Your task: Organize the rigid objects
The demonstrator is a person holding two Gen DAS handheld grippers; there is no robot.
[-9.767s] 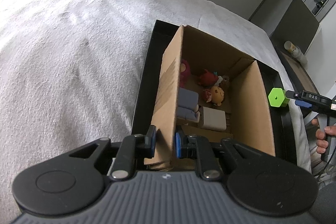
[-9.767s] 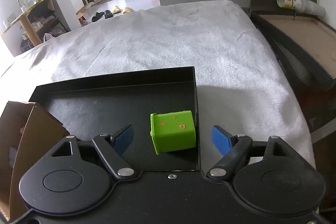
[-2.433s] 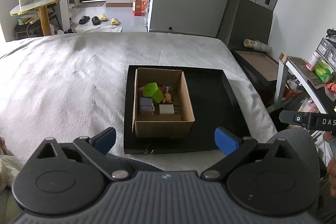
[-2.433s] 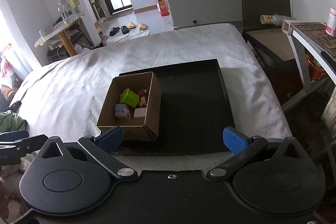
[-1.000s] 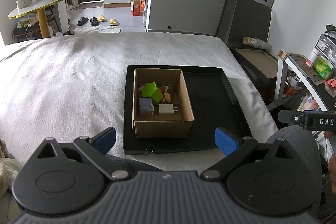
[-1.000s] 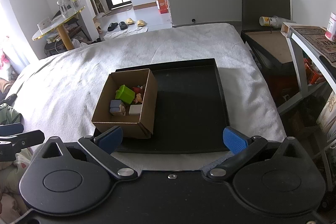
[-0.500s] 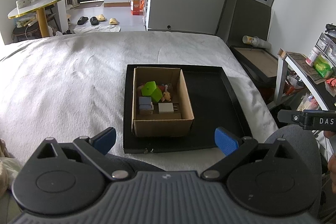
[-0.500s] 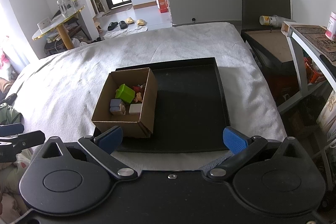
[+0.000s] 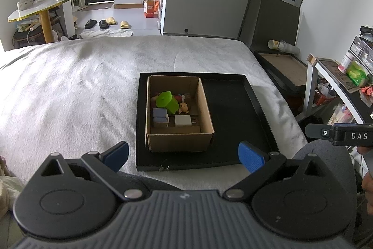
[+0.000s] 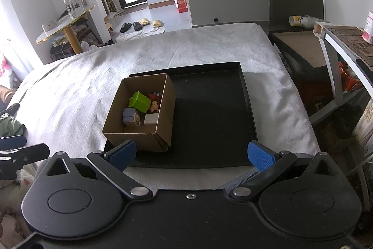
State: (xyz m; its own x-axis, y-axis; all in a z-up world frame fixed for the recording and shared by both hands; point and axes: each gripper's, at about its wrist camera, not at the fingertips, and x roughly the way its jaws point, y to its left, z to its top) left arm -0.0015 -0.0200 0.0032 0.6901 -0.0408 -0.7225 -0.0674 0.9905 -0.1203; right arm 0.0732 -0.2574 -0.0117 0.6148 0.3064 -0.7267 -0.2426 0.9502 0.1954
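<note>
An open cardboard box [image 9: 178,140] stands in the left part of a black tray [image 9: 235,109] on a white-covered bed. Inside lie a green block [image 9: 166,102], a white charger [image 9: 183,121], a grey-blue piece [image 9: 159,117] and small toy figures [image 9: 184,106]. The box [image 10: 139,137], the tray [image 10: 214,113] and the green block [image 10: 139,102] also show in the right wrist view. My left gripper [image 9: 184,154] is open and empty, held back near the tray's front edge. My right gripper [image 10: 192,154] is open and empty, also back from the tray.
The white bedcover [image 9: 70,85] spreads left of the tray. A dark side table with a cup [image 9: 282,44] and a shelf [image 9: 338,76] stand to the right. The right gripper's body [image 9: 345,134] shows at the right edge of the left wrist view.
Over ten seconds the green block went from the right gripper into the box, and both grippers opened and pulled back. In the last second nothing visibly moved.
</note>
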